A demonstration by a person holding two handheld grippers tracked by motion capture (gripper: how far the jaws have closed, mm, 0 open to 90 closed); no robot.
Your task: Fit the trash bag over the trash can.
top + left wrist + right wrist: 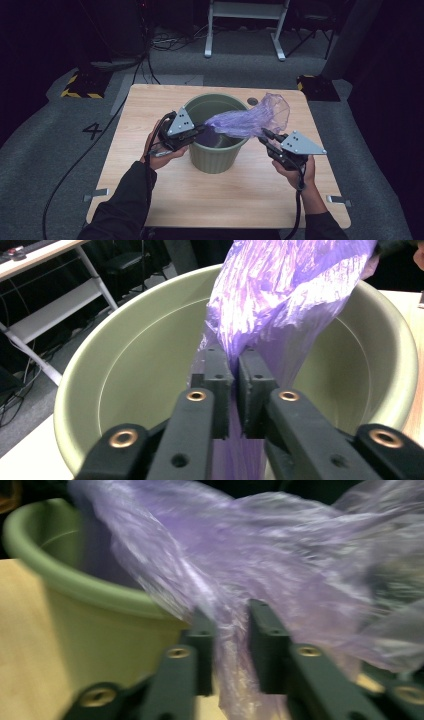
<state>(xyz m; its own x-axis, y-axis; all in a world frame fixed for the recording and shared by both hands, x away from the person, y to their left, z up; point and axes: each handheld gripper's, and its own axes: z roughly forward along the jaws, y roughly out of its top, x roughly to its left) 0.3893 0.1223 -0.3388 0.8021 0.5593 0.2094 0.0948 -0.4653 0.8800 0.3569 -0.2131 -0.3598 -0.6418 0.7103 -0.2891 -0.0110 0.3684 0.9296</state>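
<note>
my left gripper (235, 375) pinches the purple bag (250, 120) at the green bin (216, 150)'s 9 o'clock rim; my right gripper (232, 625), at 3 o'clock, grips its other edge. the bag hangs bunched above the bin on the table (150, 170), so spreading it over the rim remains.

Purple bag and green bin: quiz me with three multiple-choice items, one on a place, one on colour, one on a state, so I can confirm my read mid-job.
1. Where does the bin stand?
A. on the floor
B. on the wooden table
C. on a chair

2. What colour is the plastic bag?
A. purple
B. black
C. yellow

3. How is the left gripper?
A. wide open, holding nothing
B. closed on the bin's rim
C. closed on the bag's film

Answers: 1 B, the high view shows the bin on the tabletop. 2 A, the translucent film is purple in each view. 3 C, the left gripper view shows the film pinched between its jaws above the bin's mouth.
</note>
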